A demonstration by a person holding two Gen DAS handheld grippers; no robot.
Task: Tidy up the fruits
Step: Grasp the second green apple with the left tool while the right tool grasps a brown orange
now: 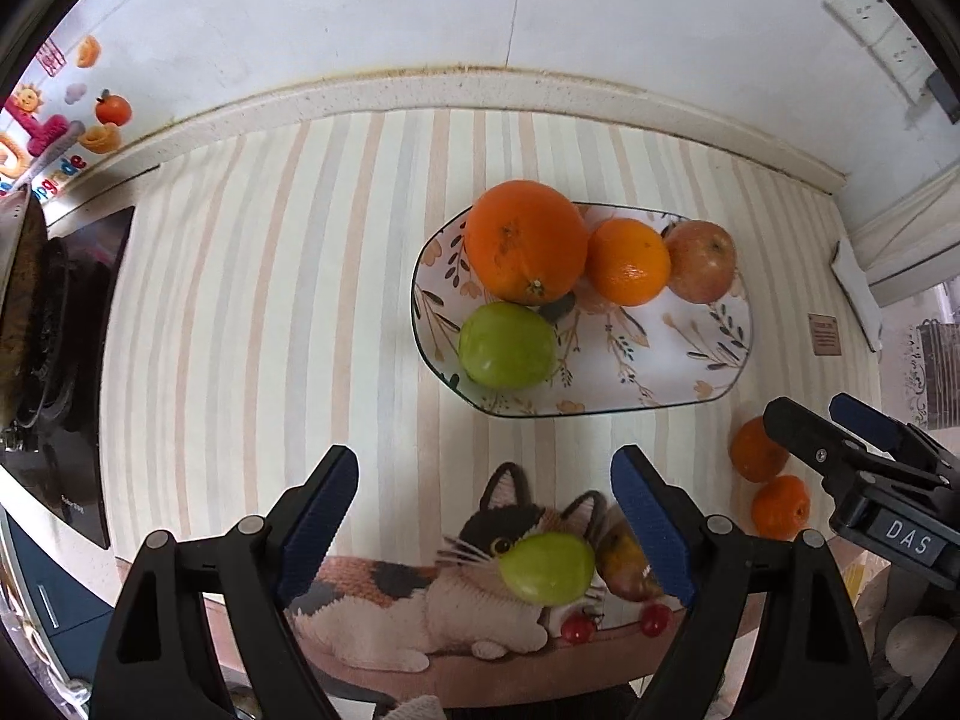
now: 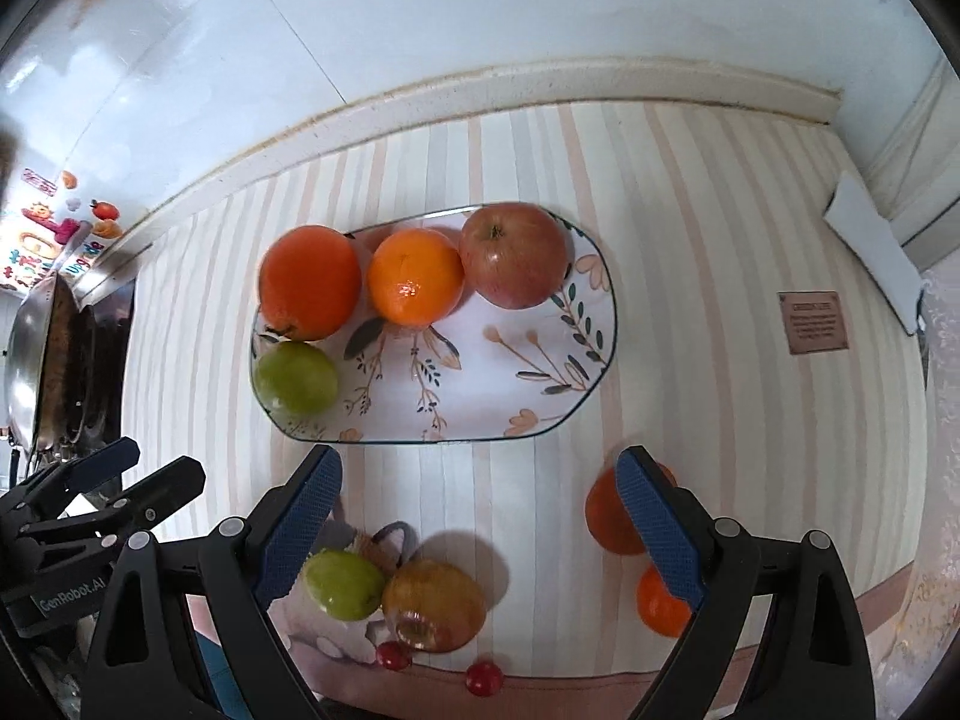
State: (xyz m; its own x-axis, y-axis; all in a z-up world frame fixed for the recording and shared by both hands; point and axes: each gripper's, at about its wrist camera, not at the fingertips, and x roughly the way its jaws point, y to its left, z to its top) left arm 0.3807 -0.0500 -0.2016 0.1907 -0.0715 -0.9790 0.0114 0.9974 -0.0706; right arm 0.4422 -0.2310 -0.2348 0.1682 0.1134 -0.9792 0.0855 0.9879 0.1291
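Four fruits already sit on the plate (image 2: 543, 414): a big orange (image 2: 311, 282), a smaller orange (image 2: 415, 277) and a red apple (image 2: 515, 254) in a row along its far side, and a green apple (image 2: 295, 377) at its near left end. The near right part of the plate is bare.

Loose on the counter (image 2: 720, 240), near its front edge, lie a second green apple (image 2: 343, 583), touching a yellow-red apple (image 2: 433, 605) on its right, two cherries (image 2: 483, 677) nearer still, and two tangerines (image 2: 612, 516) at the near right.

Both grippers hang above the counter with fingers spread wide and nothing between them. The left gripper (image 1: 485, 516) is over the loose green apple (image 1: 547, 567); the right gripper (image 2: 480, 516) has the yellow-red apple between and below its fingers, and its right finger covers part of the tangerines.

The step in hand looks like picking up the next loose fruit. To do it well:
- Drop straight down so the fingers straddle the fruit at its widest part; a high pinch on a round skin would squirt it out.
- The two apples touch, so a finger must slide into the seam without nudging the neighbour or the cherries off the edge.
- Close gently, lift clear of the rim, and set it in the bare part so the row is not knocked.

Readable writing: "DAS" on the right gripper (image 1: 852, 450), "GenRobot.AI" on the left gripper (image 2: 102, 480). The brown tag (image 2: 813, 322) on the cloth and the wall stickers (image 1: 54, 132) are too small to read.
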